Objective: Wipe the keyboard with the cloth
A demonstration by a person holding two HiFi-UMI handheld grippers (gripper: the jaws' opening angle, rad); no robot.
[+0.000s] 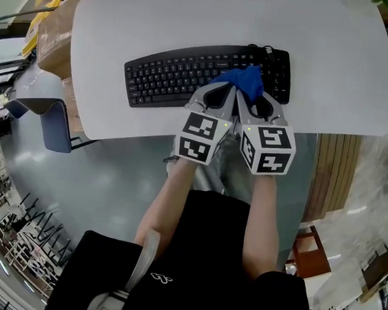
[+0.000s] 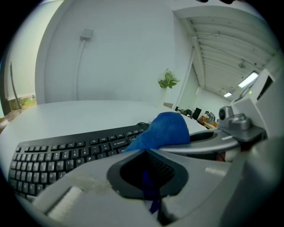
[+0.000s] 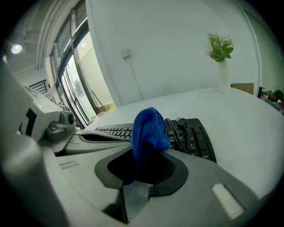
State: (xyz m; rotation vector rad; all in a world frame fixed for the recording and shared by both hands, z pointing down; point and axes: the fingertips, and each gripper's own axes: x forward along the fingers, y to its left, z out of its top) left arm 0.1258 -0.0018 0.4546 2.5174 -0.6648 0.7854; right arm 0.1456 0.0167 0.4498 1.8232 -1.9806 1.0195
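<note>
A black keyboard (image 1: pixel 173 74) lies on the white table (image 1: pixel 189 20). A bunched blue cloth (image 1: pixel 244 81) rests over the keyboard's right part, just left of the number pad. My left gripper (image 1: pixel 219 88) and right gripper (image 1: pixel 253 96) sit side by side at the near edge, both shut on the cloth. In the left gripper view the cloth (image 2: pixel 166 128) bulges ahead of the left gripper (image 2: pixel 148 155), a blue strip pinched between its jaws, the keyboard (image 2: pixel 66 155) to the left. In the right gripper view the cloth (image 3: pixel 148 126) rises from the right gripper (image 3: pixel 142 155) beside the keyboard (image 3: pixel 191 135).
The keyboard's cable (image 1: pixel 266 49) coils at its far right corner. A cardboard box (image 1: pixel 54 34) and a blue chair (image 1: pixel 52 119) stand left of the table. A potted plant (image 3: pixel 219 48) stands at the table's far side. Bare tabletop lies beyond and right of the keyboard.
</note>
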